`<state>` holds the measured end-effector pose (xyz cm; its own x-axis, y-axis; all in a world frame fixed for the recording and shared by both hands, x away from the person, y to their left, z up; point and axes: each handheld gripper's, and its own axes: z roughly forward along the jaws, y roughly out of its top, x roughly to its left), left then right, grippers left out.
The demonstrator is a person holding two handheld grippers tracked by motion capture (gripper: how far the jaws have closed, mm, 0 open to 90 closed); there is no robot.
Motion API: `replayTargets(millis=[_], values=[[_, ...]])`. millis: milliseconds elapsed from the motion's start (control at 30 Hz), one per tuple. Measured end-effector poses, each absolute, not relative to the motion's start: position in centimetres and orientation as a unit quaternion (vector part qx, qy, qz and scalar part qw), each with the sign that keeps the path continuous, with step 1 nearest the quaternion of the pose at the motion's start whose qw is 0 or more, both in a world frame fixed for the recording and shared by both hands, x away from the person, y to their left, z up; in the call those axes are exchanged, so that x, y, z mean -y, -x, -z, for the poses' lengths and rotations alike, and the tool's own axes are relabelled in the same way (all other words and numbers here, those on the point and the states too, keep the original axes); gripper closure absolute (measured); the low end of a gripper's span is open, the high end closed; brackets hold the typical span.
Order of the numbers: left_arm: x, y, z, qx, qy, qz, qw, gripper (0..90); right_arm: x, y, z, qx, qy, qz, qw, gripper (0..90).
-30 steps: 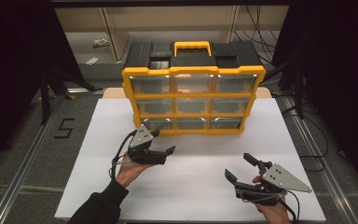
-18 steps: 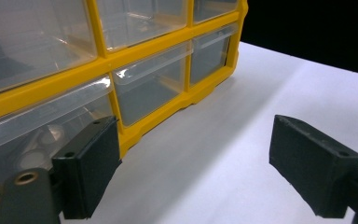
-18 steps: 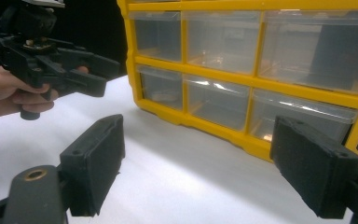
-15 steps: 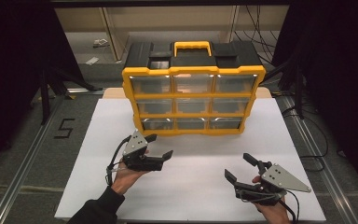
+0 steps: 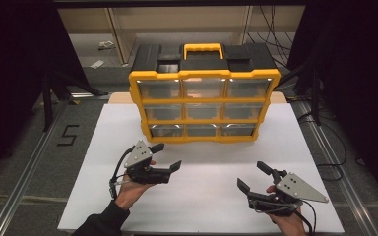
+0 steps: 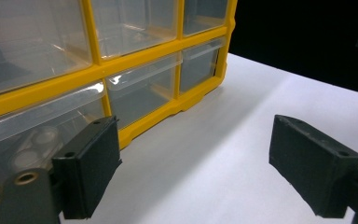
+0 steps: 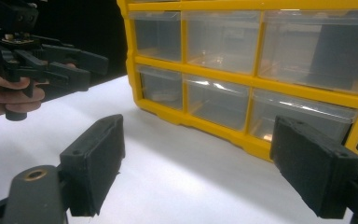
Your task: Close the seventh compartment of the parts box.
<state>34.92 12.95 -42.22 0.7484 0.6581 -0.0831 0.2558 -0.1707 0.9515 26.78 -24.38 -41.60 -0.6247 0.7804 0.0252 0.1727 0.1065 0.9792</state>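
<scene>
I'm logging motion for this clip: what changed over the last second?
The left claw drew back from the yellow drawer organizer toward the person's side of the table, its jaws open and empty throughout. The right claw stayed put, open, above the white tabletop. The organizer did not move, and its drawers remain closed.

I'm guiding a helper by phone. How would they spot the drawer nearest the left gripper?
Find the yellow organizer standing at the back of the white table. Look at its bottom row of clear drawers and take the bottom-left drawer, just beyond the open left gripper. Unlike its neighbours, it shows a small clear round-celled piece inside.
</scene>
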Motion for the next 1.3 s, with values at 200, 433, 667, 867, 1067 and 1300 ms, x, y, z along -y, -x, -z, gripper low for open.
replayTargets(millis=[200, 433, 667, 867, 1067, 1300], values=[[-13.1, -34.6, 42.1, -0.305, -0.742, -0.179, 0.570, 16.0, 24.4, -26.8, 41.6, -0.695, -0.343, -0.574, 0.265, 18.8], [-13.3, -34.2, 41.8, -0.304, -0.737, -0.182, 0.576, 16.0, 24.4, -26.8, 41.6, -0.694, -0.345, -0.574, 0.264, 18.8], [-13.3, -33.7, 41.8, -0.304, -0.736, -0.179, 0.578, 16.0, 24.5, -26.8, 41.6, -0.692, -0.346, -0.576, 0.264, 18.8], [-13.4, -33.3, 41.8, -0.303, -0.737, -0.179, 0.578, 15.9, 24.6, -26.8, 41.6, -0.691, -0.347, -0.577, 0.262, 18.8], [-13.6, -32.8, 41.9, -0.303, -0.735, -0.179, 0.579, 16.0, 24.7, -26.8, 41.6, -0.691, -0.349, -0.577, 0.260, 18.8], [-13.5, -31.9, 41.9, -0.293, -0.737, -0.178, 0.582, 16.0, 24.6, -26.6, 41.5, -0.693, -0.346, -0.575, 0.262, 18.8]])
